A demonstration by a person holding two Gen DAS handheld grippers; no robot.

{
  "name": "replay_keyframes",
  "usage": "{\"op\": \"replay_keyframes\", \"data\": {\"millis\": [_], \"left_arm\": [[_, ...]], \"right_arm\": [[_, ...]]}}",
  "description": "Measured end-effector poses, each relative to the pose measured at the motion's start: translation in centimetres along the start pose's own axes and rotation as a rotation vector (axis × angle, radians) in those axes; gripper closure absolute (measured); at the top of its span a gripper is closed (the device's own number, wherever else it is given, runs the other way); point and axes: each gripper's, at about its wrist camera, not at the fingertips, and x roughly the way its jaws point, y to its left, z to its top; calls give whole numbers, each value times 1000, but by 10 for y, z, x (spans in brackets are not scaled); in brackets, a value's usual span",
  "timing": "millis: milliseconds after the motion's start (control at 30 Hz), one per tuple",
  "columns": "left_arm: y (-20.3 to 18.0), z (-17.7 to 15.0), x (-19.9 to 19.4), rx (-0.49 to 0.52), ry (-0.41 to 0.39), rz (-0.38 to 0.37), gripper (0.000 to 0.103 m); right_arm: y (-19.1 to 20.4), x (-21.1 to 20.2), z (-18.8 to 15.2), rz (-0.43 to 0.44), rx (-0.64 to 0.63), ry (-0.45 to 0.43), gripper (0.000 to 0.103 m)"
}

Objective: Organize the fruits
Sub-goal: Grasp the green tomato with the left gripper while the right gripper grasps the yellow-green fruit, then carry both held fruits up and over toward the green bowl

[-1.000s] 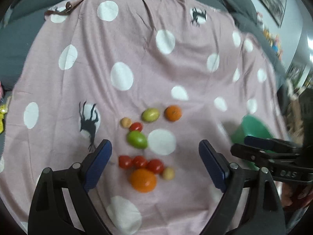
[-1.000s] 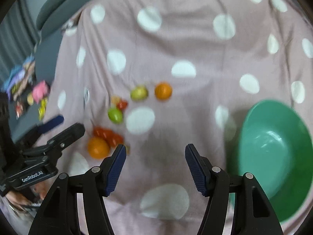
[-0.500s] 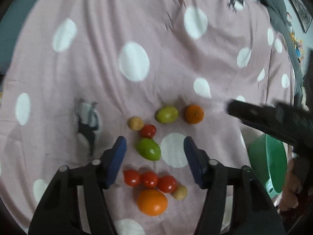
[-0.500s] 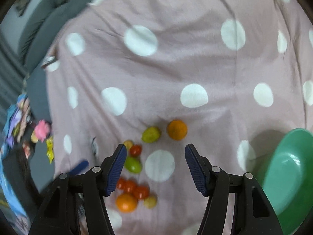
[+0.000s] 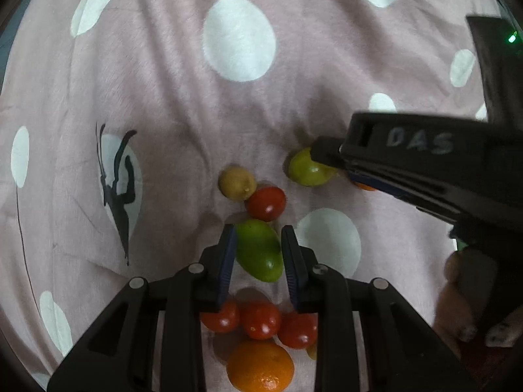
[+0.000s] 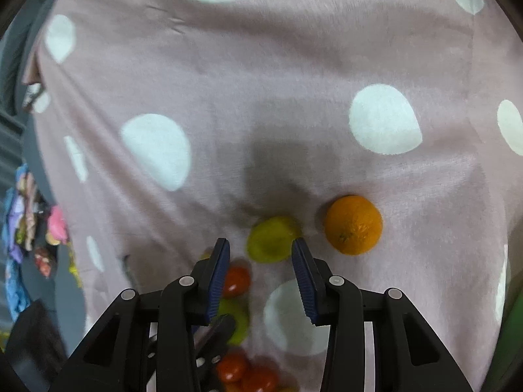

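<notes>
Fruits lie on a pink polka-dot cloth. My left gripper has its blue pads on either side of a green oval fruit and is shut on it. Behind it lie a red tomato and a small yellow-brown fruit. Three red tomatoes and an orange lie below. My right gripper is open around a yellow-green fruit, which also shows in the left wrist view. A second orange lies right of it.
A green bowl's edge shows at the far right of the right wrist view. Colourful clutter lies off the cloth's left edge. The cloth has folds and white dots.
Both grippers have come down to the fruits. The left jaws have narrowed onto the green oval fruit. The right jaws have narrowed and now straddle the yellow-green fruit.
</notes>
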Motion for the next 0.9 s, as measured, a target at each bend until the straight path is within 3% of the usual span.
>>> {"op": "replay_keyframes", "data": {"millis": [133,433,567,900], "left_arm": [[3,-1,17,2,-8,30,72],[16,-2,57,-11,26,-31,71],[11,-6,43,0,24,-22,71],[9,-25,-1,59,-77,-85,71]], "right_arm": [[-1,11,4,25,17,6,60],[-3,28,-6,70,-7,-21,64],[-14,13,-13,34,-42,-36,64],[-11,-41,-52,49,-37,-197,64]]}}
